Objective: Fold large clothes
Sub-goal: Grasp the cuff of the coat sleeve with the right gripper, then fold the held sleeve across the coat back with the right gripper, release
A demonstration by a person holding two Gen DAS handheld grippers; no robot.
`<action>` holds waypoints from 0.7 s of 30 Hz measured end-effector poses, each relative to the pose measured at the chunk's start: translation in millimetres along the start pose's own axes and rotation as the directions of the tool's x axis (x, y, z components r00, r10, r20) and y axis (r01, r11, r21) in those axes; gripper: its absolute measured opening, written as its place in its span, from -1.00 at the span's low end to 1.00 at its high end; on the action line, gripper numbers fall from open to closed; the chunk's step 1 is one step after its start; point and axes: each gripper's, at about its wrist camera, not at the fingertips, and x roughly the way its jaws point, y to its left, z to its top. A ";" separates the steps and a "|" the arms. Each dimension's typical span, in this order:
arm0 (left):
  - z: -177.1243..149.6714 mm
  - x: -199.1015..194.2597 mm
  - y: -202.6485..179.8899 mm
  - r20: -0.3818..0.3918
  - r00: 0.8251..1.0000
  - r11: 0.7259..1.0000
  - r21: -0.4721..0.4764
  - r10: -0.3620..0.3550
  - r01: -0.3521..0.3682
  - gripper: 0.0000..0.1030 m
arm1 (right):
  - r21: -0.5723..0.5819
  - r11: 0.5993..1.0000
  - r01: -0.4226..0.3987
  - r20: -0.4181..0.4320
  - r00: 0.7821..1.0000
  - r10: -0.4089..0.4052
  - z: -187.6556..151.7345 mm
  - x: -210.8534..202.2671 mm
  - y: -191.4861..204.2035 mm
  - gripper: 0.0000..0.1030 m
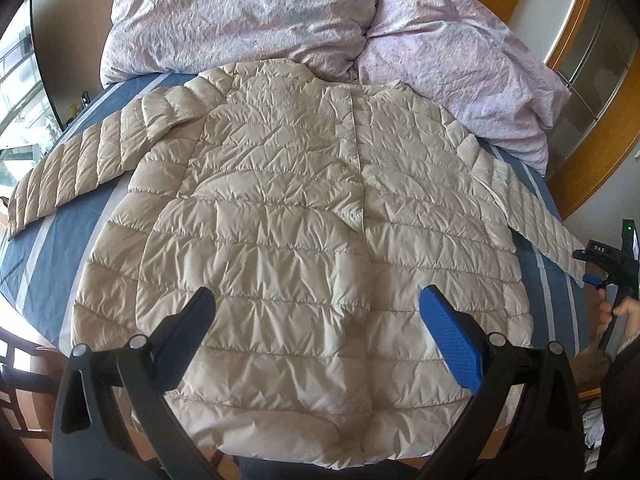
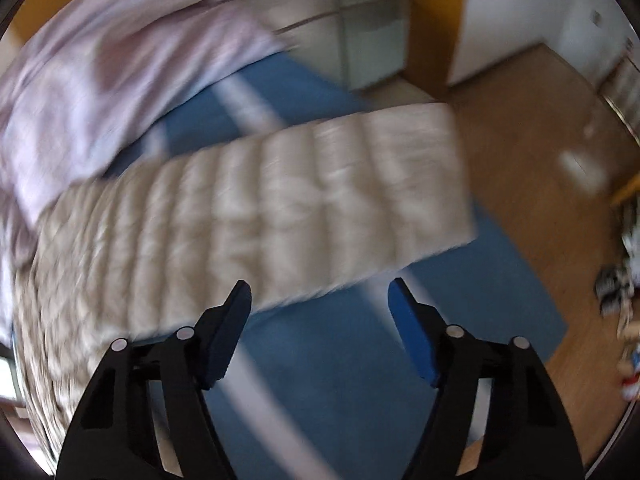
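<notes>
Cream quilted jacket (image 1: 304, 208) lies flat, spread wide on a bed with a blue, white-striped sheet (image 1: 48, 264); collar at 12 o'clock, hem at 6 o'clock in the left wrist view. One sleeve (image 1: 76, 168) stretches out toward 9 o'clock, the other sleeve (image 1: 532, 216) runs toward 3 o'clock, its cuff near the bed's edge. A crumpled pale lilac duvet (image 1: 280, 16) is heaped past the collar, from 11 to 2 o'clock. Left gripper (image 1: 318, 300) hovers above the hem half of the jacket, jaws wide apart, nothing between them; pads not touching the fabric as far as can be told. Right gripper (image 1: 592, 276) shows at 3 o'clock, just beside the cuff, held in a hand (image 1: 618, 316). Right wrist view is heavily blurred: the sleeve (image 2: 280, 208) crosses the frame from 9 to 2 o'clock, over the blue sheet (image 2: 320, 360); wood floor (image 2: 540, 152) at 3 o'clock. Right gripper (image 2: 320, 292) jaws stand apart, nothing clamped; the left finger (image 2: 228, 332) overlaps the sleeve's lower edge, contact cannot be told.
</notes>
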 end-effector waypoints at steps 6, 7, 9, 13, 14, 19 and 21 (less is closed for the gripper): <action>-1.8 2.8 -7.1 -0.011 1.000 1.000 -0.008 0.012 -0.012 0.96 | 0.157 0.985 0.071 -0.036 0.997 -0.066 37.7 28.9 -65.6 0.22; -2.4 2.8 -8.4 -0.012 1.000 1.000 -0.010 0.016 -0.016 0.96 | 0.169 0.983 0.071 -0.043 0.997 -0.064 38.5 32.3 -68.7 0.19; -3.1 2.7 -10.3 -0.013 1.000 1.000 -0.012 0.021 -0.022 0.96 | 0.197 0.978 0.071 -0.060 0.996 -0.060 42.6 41.8 -77.1 0.15; -4.1 1.7 -12.3 -0.013 0.999 0.999 -0.013 0.035 -0.035 0.96 | 0.217 0.975 0.058 -0.074 0.996 -0.042 42.9 50.6 -85.8 0.03; -4.5 1.1 -12.0 -0.012 0.999 0.999 -0.015 0.039 -0.040 0.96 | 0.212 0.976 0.048 -0.061 0.997 -0.036 42.4 50.5 -84.7 -0.09; -5.6 0.4 -8.5 -0.017 0.999 0.999 -0.027 0.040 -0.040 0.96 | 0.176 0.984 0.008 -0.040 0.999 -0.001 46.0 60.4 -76.9 -0.66; -4.5 0.3 -4.9 -0.016 0.999 0.999 -0.031 0.043 -0.044 0.96 | 0.182 0.983 -0.008 -0.032 0.999 0.014 44.2 59.8 -74.8 -0.80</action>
